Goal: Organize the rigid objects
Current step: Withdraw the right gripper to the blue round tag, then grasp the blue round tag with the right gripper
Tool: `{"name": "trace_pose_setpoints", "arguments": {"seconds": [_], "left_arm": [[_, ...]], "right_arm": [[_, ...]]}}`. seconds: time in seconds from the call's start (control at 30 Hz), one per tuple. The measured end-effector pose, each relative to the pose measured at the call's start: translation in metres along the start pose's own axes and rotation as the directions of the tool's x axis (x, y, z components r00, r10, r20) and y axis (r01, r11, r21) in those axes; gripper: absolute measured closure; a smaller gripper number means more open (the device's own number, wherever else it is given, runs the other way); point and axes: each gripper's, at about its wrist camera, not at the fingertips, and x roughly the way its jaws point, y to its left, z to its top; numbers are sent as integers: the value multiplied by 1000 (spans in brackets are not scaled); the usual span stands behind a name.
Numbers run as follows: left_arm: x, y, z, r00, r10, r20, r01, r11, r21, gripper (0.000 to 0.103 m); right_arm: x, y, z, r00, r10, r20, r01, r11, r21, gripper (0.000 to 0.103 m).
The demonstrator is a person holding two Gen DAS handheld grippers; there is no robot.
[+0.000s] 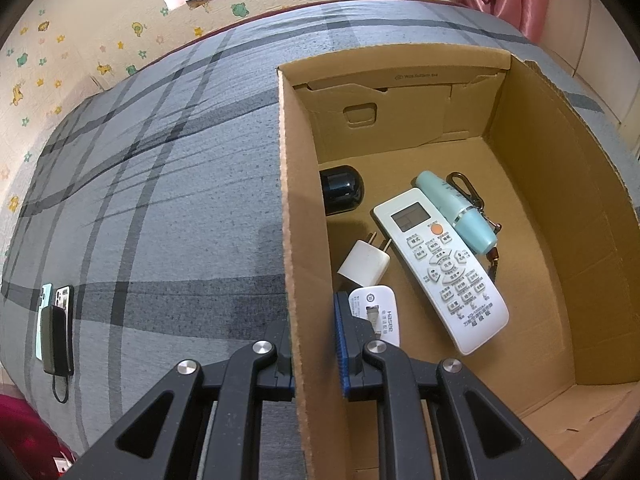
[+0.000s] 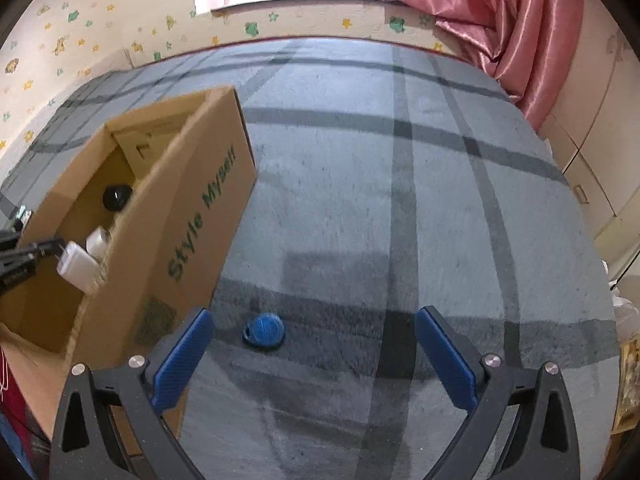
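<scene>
Cardboard box [image 1: 520, 184] sits open on the bed [image 1: 168, 184], which has a grey plaid cover. On the box floor: white remote [image 1: 440, 268], pale blue tube [image 1: 460, 212] just beside the remote with a key clip [image 1: 468, 190] behind it, white plug adapter [image 1: 364, 264], black rounded thing [image 1: 340, 192] against the left wall.

Left tongs [image 1: 314, 344] straddle the box's left wall, narrow, one pad each side; whether they pinch the cardboard, cannot tell. White charger [image 1: 380, 312] lies just past the inner pad.

Right tongs [image 2: 314, 354] spread wide, holding nothing, low over the bed. Blue round tag [image 2: 264, 330] on the cover between the pads, nearer the left one, just beside the box's outer wall.

Phones [image 1: 56, 324] stacked at the far left of the bed.
</scene>
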Motion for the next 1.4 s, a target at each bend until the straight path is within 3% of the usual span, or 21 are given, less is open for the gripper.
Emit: {"name": "trace_pose_setpoints", "arguments": {"seconds": [0.53,0.83,1.03,1.17,1.4], "left_arm": [[1,1,0,1000,6,-2,-6,1000,-1,86],[2,3,0,1000,1,-4,-1,1000,-7,86],[3,2,0,1000,4,-5,-4,1000,-3,86],[3,2,0,1000,3,-5,-3,1000,-4,86],[3,2,0,1000,6,-2,-6,1000,-3,86]], "right_arm": [[32,13,-4,998,29,-64,-32,998,-50,1],[59,15,-6,991,52,-123,-59,996,-60,19],[69,24,-11,986,69,-150,-82,993,-86,38],[68,28,-11,986,78,-146,-92,991,-92,67],[65,29,-11,987,72,-140,-84,993,-83,67]]}}
